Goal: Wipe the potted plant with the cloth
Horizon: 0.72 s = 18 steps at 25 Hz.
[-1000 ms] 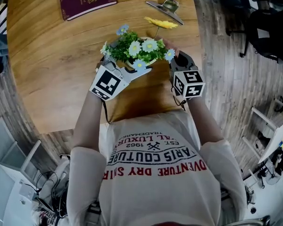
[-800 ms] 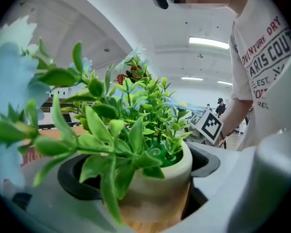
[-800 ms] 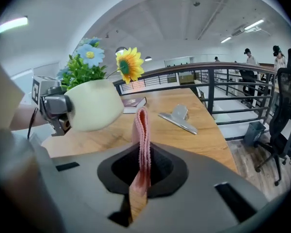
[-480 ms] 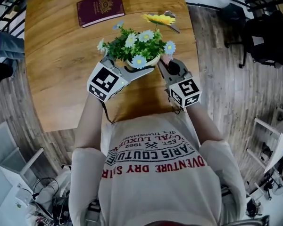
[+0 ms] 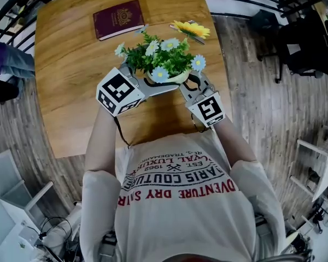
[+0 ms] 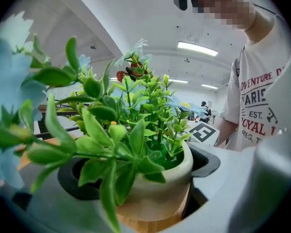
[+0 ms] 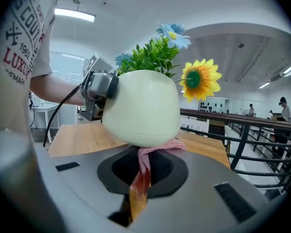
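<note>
cloth (image 7: 157,148) is sitting pinched in the right gripper (image 7: 141,178), jaws clenched on it, its pink edge pressing against the lower curve of the cream pot (image 7: 143,108). left gripper (image 6: 140,176) is grasping the potted plant (image 5: 161,59), one jaw on each side of the pot. plant is sitting between the two grippers, over the near part of the wooden table (image 5: 71,64), close to the person's chest. cannot tell if the pot is resting on the table or lifted a little.

step looks like wiping the pot wall, leaves (image 6: 106,130) probably not done yet.

risks:
- only a small bit of cloth is sticking out, so the hard jaw tips could be scraping the pot instead of the cloth.
- pot is round and looks smooth, so pushing from the right could be twisting it in the left grip and it could slip or tip.
- pot is near the table edge, so a slip could be sending it to the floor.
- yellow flower (image 5: 191,29) is leaning out on the right gripper's side and could snag.

maroon booklet (image 5: 118,19) is lying well apart, no risk there.
</note>
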Each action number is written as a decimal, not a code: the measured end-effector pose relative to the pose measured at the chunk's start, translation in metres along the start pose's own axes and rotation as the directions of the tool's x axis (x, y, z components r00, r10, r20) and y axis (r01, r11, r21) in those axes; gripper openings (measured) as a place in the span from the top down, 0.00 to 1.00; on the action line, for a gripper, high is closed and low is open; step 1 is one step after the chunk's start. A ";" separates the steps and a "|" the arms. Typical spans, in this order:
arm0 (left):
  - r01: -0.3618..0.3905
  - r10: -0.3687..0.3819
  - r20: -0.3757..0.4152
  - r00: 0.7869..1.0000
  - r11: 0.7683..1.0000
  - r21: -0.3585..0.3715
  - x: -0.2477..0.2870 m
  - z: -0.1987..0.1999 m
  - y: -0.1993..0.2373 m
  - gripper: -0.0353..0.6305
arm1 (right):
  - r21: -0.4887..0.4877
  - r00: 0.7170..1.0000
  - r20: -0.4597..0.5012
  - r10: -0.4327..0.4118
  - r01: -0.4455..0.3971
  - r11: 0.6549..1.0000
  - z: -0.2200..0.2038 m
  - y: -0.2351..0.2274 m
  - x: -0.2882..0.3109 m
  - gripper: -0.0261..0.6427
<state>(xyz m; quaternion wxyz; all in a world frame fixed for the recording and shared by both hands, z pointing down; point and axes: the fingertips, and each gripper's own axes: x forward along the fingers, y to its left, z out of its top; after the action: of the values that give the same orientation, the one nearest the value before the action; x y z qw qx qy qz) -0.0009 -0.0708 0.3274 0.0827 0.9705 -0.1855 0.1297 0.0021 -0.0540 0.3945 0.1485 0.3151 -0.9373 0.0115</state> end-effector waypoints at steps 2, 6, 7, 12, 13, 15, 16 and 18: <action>0.020 -0.020 0.009 1.000 1.000 -0.005 -0.001 0.007 -0.002 0.15 | 0.001 0.999 0.043 -0.002 0.002 1.000 0.010 0.000 0.000 0.91; 0.022 -0.023 0.042 0.999 1.000 0.002 -0.005 0.021 -0.004 0.15 | -0.024 0.993 0.112 0.034 -0.032 0.999 0.029 0.009 0.004 0.91; 0.018 -0.018 0.054 0.998 1.000 -0.001 -0.006 0.024 -0.004 0.15 | -0.024 0.991 0.128 0.045 -0.042 0.999 0.034 0.012 0.006 0.91; -0.001 0.002 0.081 0.997 1.000 -0.010 -0.017 0.026 -0.004 0.15 | 0.003 0.988 0.132 0.078 -0.079 0.997 0.039 0.023 0.008 0.91; -0.003 0.004 0.083 0.997 1.000 -0.009 -0.018 0.025 -0.004 0.15 | 0.006 0.988 0.132 0.086 -0.088 0.996 0.039 0.025 0.008 0.91; -0.012 0.013 0.093 0.996 1.000 -0.015 -0.022 0.025 -0.005 0.15 | 0.021 0.985 0.147 0.095 -0.099 0.995 0.042 0.029 0.008 0.91; -0.021 0.023 0.101 0.995 1.000 -0.024 -0.023 0.025 -0.005 0.15 | 0.028 0.982 0.161 0.097 -0.102 0.994 0.044 0.032 0.008 0.91; -0.044 0.049 0.121 0.991 0.998 -0.045 -0.027 0.025 -0.001 0.15 | 0.045 0.980 0.170 0.102 -0.111 0.993 0.044 0.036 0.009 0.91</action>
<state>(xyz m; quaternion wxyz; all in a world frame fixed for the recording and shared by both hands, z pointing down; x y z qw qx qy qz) -0.0195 -0.0656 0.2957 0.0888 0.9701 -0.2156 0.0681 -0.0378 -0.0355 0.3577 0.0601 0.2683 -0.9613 0.0182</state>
